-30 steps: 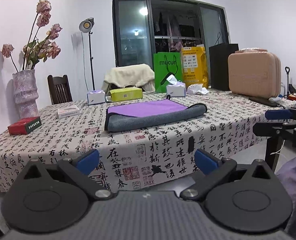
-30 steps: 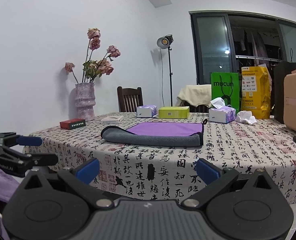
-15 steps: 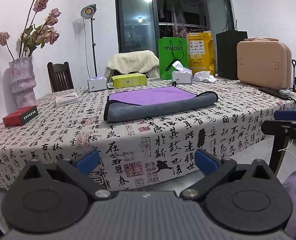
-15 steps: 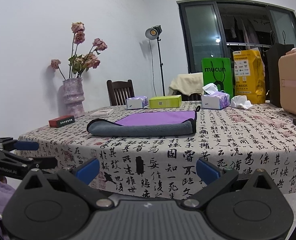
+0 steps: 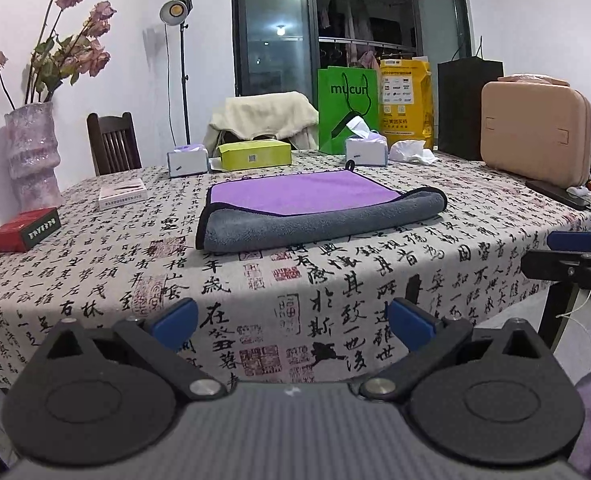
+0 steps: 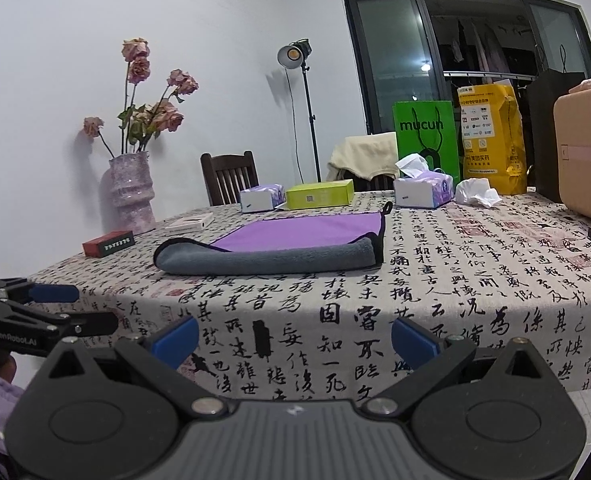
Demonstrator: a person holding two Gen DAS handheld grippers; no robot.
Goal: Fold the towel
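Observation:
A towel (image 5: pixel 315 212), purple on one face and grey on the other with a black hem, lies on the table with its near edge folded over into a grey band. It also shows in the right wrist view (image 6: pixel 287 246). My left gripper (image 5: pixel 293 326) is open and empty, held off the table's front edge, well short of the towel. My right gripper (image 6: pixel 293 338) is open and empty, also in front of the table edge. Each gripper shows at the side of the other's view.
The table (image 5: pixel 95 280) has a calligraphy-print cloth. On it stand a vase with dried roses (image 5: pixel 31 160), a red box (image 5: pixel 23 230), a white box (image 5: pixel 121 196), tissue boxes (image 5: pixel 365 150), a yellow-green box (image 5: pixel 255 154), bags (image 5: pixel 347 102) and a tan case (image 5: pixel 535 128).
Both grippers have moved a little closer to the table and higher, so the towel looks larger and is seen more from above. The towel has not moved.

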